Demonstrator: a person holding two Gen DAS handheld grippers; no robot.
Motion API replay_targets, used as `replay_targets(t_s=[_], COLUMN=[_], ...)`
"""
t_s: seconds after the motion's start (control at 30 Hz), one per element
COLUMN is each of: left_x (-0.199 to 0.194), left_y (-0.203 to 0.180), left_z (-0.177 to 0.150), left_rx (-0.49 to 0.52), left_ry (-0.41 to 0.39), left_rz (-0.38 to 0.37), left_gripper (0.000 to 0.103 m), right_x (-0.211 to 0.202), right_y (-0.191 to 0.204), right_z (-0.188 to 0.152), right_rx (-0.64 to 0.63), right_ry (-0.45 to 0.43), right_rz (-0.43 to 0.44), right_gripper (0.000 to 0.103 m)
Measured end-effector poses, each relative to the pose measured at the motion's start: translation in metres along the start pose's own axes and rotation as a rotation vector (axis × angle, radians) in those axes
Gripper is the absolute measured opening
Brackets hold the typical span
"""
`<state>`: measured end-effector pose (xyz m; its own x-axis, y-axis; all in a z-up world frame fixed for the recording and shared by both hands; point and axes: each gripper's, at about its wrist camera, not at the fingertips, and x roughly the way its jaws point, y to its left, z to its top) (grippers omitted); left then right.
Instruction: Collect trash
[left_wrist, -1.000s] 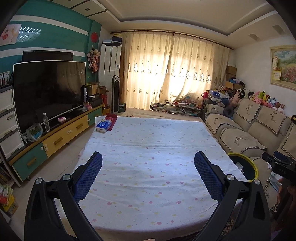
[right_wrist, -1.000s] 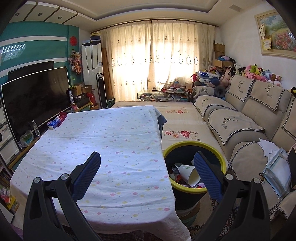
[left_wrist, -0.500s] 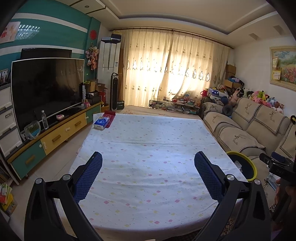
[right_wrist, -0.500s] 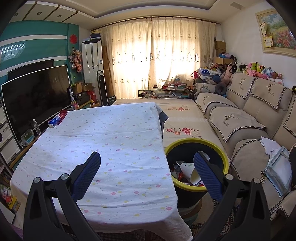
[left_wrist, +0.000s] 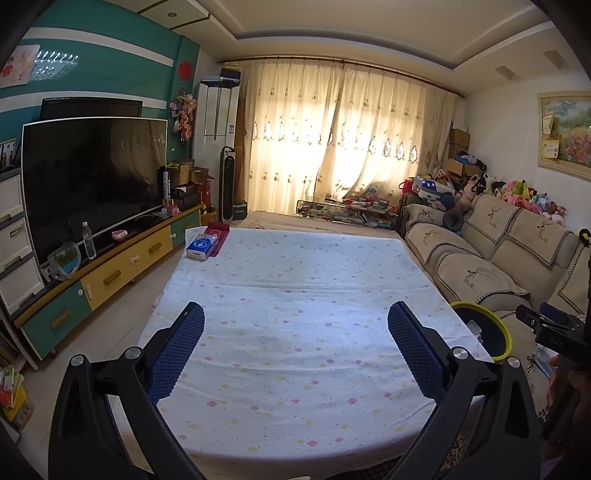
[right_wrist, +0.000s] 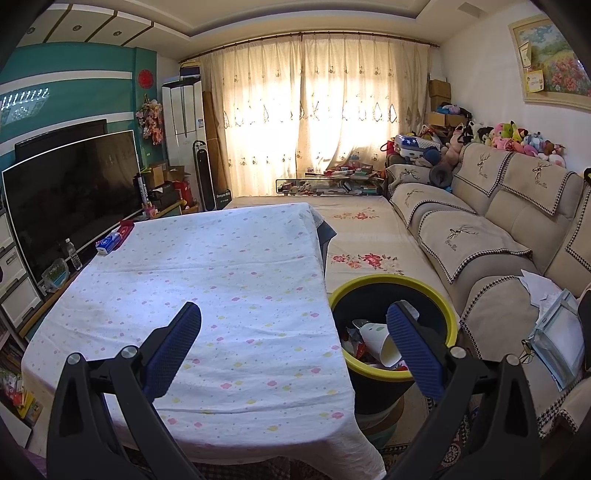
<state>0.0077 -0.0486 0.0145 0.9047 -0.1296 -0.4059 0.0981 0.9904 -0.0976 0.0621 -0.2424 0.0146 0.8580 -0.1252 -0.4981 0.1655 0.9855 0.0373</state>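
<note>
Both grippers spread wide, nothing btwn fingers: left gripper (left_wrist: 295, 343) & right gripper (right_wrist: 293, 341) over the tablecloth (right_wrist: 207, 280). Trash bin (right_wrist: 399, 284) w/ paper cup (right_wrist: 380, 338) sits just behind right gripper's right finger, beside table edge. Tissue box (left_wrist: 201, 248) far ahead-left; sofa (right_wrist: 498, 236) to the right.

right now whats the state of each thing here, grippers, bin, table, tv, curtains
left gripper: open, holding nothing
right gripper: open, holding nothing
trash bin: upright beside the table, trash inside, including a paper cup
table: covered by a dotted cloth, only a tissue pack at its far corner
tv: screen dark
curtains: drawn, daylight behind
</note>
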Motion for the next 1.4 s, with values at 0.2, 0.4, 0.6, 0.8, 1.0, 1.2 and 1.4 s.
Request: replay_targets(t_s=[0.2,0.4,0.6,0.8,1.0,1.2,1.4], left_x=[0.002,0.003,0.003,0.007,0.008,0.01,0.012], left_y=[0.0,0.0,0.0,0.001,0.001,0.001,0.002], left_z=[0.0,-0.001,-0.001,-0.002,-0.003,-0.005,-0.006], left_rx=[0.001,0.002,0.003,0.002,0.005,0.004,0.008], left_ry=[0.007,0.008,0.008,0.014,0.012,0.015,0.015], left_rz=[0.0,-0.001,0.0,-0.002,0.0,-0.005,-0.003], left_gripper=[0.098,0.098,0.098,0.098,0.098,0.098,0.098], right_x=[0.003,0.005,0.005,0.005,0.007,0.008,0.008], right_y=[0.0,0.001,0.001,0.001,0.001,0.001,0.001], right_z=[-0.003,-0.004,-0.004,-0.004,-0.005,-0.005,-0.005], right_rx=[0.003,0.005,0.006,0.006,0.006,0.008,0.009], right_ry=[0.004,0.007,0.006,0.009,0.009,0.01,0.012], right_rz=[0.001,0.002,0.002,0.003,0.003,0.003,0.005], right_gripper=[0.096,0.096,0.096,0.096,0.096,0.096,0.096])
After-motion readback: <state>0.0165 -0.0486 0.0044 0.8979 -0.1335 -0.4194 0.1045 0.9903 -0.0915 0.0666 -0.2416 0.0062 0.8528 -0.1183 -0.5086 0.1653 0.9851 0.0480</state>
